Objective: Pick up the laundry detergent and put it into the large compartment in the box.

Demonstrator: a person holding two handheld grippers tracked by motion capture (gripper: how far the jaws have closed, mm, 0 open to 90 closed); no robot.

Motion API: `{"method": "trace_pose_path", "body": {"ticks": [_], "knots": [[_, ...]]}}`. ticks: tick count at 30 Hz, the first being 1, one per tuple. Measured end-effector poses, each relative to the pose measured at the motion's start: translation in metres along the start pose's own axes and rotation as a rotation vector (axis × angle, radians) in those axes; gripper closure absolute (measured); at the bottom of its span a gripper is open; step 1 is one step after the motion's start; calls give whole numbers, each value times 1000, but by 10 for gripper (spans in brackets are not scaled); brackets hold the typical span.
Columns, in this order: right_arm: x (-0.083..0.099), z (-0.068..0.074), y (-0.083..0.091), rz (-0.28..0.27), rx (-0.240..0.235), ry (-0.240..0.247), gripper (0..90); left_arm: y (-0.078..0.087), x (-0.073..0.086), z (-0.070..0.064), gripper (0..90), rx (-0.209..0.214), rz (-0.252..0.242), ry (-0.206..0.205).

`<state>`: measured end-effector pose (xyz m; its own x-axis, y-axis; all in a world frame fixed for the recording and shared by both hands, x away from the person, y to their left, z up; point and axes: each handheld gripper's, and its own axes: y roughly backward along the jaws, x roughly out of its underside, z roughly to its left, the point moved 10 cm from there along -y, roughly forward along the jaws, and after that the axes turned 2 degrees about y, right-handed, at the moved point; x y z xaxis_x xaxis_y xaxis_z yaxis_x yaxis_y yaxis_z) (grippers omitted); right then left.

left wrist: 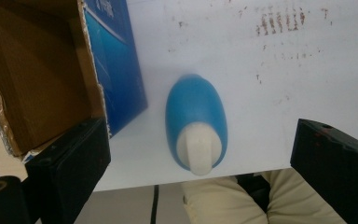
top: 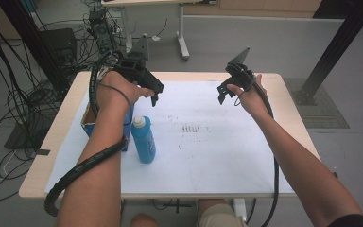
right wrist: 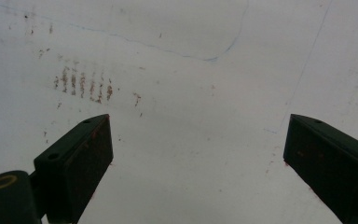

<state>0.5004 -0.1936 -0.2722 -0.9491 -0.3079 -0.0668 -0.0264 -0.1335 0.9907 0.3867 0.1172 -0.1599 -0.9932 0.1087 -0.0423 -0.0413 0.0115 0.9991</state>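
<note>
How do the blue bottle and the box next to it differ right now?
The bottle lies on its side on the white sheet, while the box stands with its mouth open. The bottle is rounded, smooth blue plastic with a white cap; the box is flat-sided, blue outside and brown cardboard inside. The bottle lies between the left tool's open jaws in its view; the box sits off to one side. Both are blue and close together.

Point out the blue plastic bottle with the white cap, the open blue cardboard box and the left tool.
Blue plastic bottle (left wrist: 196, 109), left gripper view, body.
Open blue cardboard box (left wrist: 119, 70), left gripper view, blue side.
Left tool (top: 153, 94), high view, jaw tips.
</note>
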Motion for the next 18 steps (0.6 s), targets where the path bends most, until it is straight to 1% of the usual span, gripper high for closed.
{"method": "trace_pose_path", "body": {"ticks": [9, 18], "knots": [[4, 0, 4, -4, -1, 4, 79, -2, 4, -1, 52, -3, 8, 5], [5, 0, 5, -7, -4, 1, 79, -11, 5, -1, 51, 2, 26, 2]]}}
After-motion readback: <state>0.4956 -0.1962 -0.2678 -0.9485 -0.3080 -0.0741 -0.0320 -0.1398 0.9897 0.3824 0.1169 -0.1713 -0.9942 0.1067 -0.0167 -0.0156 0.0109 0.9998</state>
